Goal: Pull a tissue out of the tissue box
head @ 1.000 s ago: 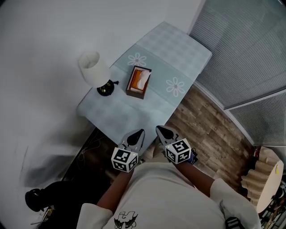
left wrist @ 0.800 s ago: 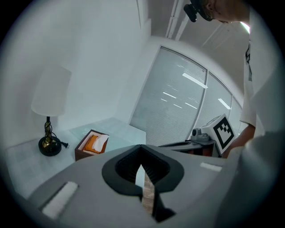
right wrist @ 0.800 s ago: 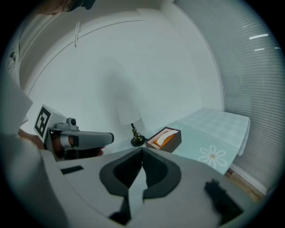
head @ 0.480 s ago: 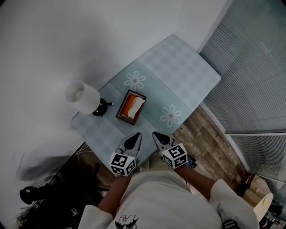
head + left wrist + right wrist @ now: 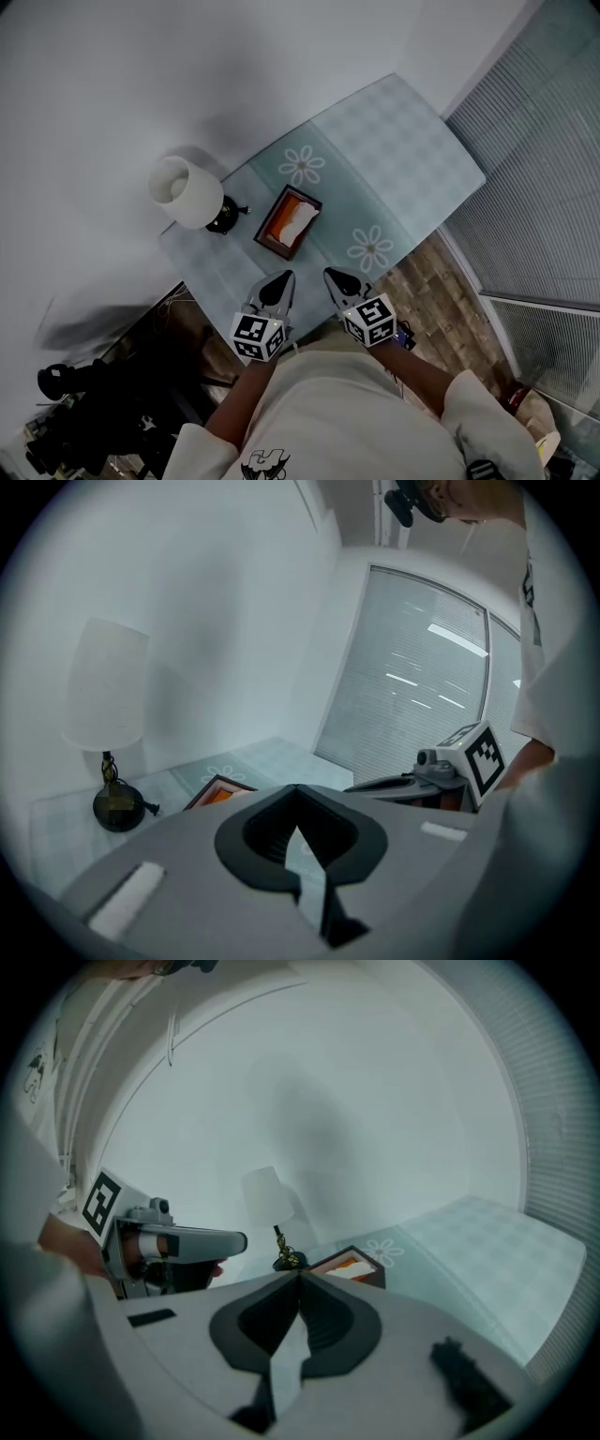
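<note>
A dark wooden tissue box (image 5: 290,221) with an orange lining and a white tissue standing out of its top sits on a pale checked tablecloth with daisy prints. It shows again as the tissue box (image 5: 217,790) in the left gripper view and as the tissue box (image 5: 349,1266) in the right gripper view. My left gripper (image 5: 277,286) and right gripper (image 5: 337,279) hover side by side at the table's near edge, short of the box. Both are shut, tips together, with nothing held.
A table lamp (image 5: 189,193) with a white shade and a dark round base stands left of the box, close to the white wall. The table (image 5: 403,141) stretches away to the upper right. Window blinds (image 5: 548,169) and wood flooring lie to the right; dark gear lies on the floor at lower left.
The view has shifted: table, box and lamp now sit lower and nearer my grippers. Both grippers have come forward to the table's near edge and stay shut.
</note>
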`<state>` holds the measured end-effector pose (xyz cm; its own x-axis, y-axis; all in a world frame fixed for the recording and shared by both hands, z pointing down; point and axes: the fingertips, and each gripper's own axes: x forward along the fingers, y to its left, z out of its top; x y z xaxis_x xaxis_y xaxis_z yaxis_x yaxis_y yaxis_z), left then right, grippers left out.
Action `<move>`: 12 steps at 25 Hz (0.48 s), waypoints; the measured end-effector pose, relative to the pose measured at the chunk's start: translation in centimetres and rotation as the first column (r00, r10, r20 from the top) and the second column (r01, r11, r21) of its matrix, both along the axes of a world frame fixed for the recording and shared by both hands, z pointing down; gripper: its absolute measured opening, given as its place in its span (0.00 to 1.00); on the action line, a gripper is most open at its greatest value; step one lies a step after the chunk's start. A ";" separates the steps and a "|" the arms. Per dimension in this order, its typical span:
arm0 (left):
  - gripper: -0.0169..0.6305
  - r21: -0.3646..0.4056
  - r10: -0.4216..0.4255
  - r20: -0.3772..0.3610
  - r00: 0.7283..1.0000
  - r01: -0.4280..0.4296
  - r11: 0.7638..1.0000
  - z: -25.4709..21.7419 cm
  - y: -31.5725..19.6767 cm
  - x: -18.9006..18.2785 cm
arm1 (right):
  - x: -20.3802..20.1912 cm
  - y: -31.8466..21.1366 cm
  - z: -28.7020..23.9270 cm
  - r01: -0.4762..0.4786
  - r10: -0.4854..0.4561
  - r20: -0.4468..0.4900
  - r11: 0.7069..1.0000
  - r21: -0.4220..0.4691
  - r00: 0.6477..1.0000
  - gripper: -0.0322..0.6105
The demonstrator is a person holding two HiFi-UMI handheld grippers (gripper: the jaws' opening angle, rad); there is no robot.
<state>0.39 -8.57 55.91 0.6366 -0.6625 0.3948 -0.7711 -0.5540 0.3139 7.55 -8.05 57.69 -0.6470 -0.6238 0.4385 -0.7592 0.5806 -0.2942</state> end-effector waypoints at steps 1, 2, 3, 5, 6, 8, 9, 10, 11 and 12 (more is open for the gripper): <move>0.04 -0.005 -0.006 -0.010 1.000 0.006 1.000 0.0 0.1 -0.3 | -0.6 0.1 -0.3 0.012 -0.012 -0.004 1.000 0.004 1.000 0.06; 0.04 -0.006 -0.010 -0.020 1.000 0.009 1.000 0.0 0.1 -0.4 | -1.2 0.3 -0.7 0.022 -0.021 -0.005 1.000 0.007 1.000 0.06; 0.04 -0.002 -0.010 -0.026 1.000 0.010 1.000 -0.2 0.2 -0.6 | -1.7 0.5 -1.1 0.028 -0.028 -0.003 1.000 0.011 1.000 0.06; 0.04 0.017 -0.011 -0.031 0.999 0.011 1.000 -0.9 0.1 -0.9 | -2.5 0.8 -1.9 0.041 -0.041 -0.002 0.999 0.022 0.999 0.06; 0.04 0.026 -0.016 -0.034 0.999 0.017 1.000 -1.1 -0.2 -1.1 | -2.7 0.7 -2.2 0.049 -0.049 -0.006 0.998 0.029 0.999 0.06; 0.04 0.030 -0.035 -0.044 0.998 0.037 0.999 -1.2 -0.8 -1.4 | -2.9 0.3 -2.3 0.063 -0.063 -0.018 0.997 0.035 0.998 0.06; 0.04 0.025 -0.043 -0.047 0.998 0.044 0.999 -1.1 -0.9 -1.6 | -3.0 0.1 -2.2 0.065 -0.064 -0.025 0.997 0.035 0.998 0.06; 0.04 0.020 -0.045 -0.046 0.998 0.046 0.999 -0.9 -1.0 -1.8 | -3.0 -0.2 -2.0 0.063 -0.061 -0.031 0.997 0.037 0.998 0.06; 0.04 0.018 -0.042 -0.042 0.998 0.042 0.999 -0.7 -1.1 -1.9 | -3.0 -0.5 -1.9 0.058 -0.056 -0.038 0.997 0.041 0.998 0.06; 0.04 0.020 -0.035 -0.032 0.999 0.035 0.999 -0.5 -1.2 -1.9 | -3.0 -0.8 -1.8 0.053 -0.051 -0.044 0.998 0.046 0.998 0.06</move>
